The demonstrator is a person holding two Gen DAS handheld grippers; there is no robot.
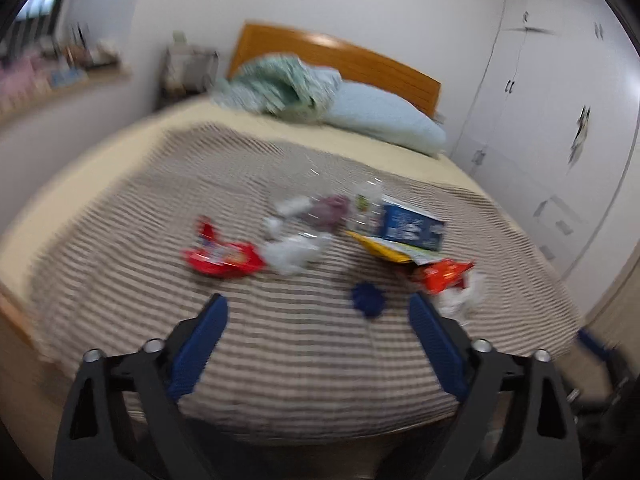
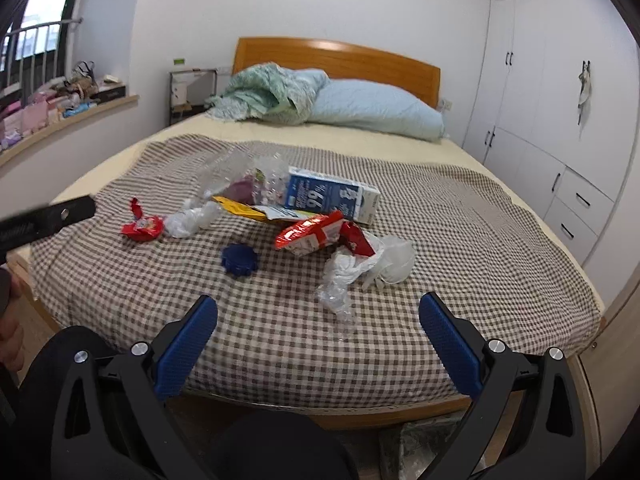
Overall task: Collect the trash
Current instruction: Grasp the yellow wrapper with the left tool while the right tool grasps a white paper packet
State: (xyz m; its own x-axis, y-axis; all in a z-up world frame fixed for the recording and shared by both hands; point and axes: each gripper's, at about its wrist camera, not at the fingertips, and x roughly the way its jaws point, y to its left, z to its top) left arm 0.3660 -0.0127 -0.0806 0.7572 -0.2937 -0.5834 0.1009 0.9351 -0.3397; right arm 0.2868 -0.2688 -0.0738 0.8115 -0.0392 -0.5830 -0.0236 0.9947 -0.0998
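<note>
I stand at the foot of the bed (image 2: pixel 500 240) with both grippers aimed down at the litter on the checked blanket. My left gripper (image 1: pixel 318 312) has its jaws wide apart with nothing between them, and so does my right gripper (image 2: pixel 318 312). No earlier picture is at hand, so I speak only of how they stand.

The trash lies ahead of both, mid-bed. Nearest my right gripper is the plastic wad (image 2: pixel 368 268), just ahead and a little right of centre, its clear tail trailing toward me between the jaws' line. Behind it sits a red wrapper (image 2: pixel 320 234), then the carton (image 2: pixel 332 198), lying long-side across my view. A blue cap (image 2: pixel 239 261) rests left of centre. Further left are a second wrapper (image 2: pixel 142 228) and a white wad (image 2: pixel 192 220).

In the blurred left view the cap (image 1: pixel 368 298) sits just ahead, between the jaws, slightly right. I judge the left hand nearer the cap, the right nearer the plastic wad.
</note>
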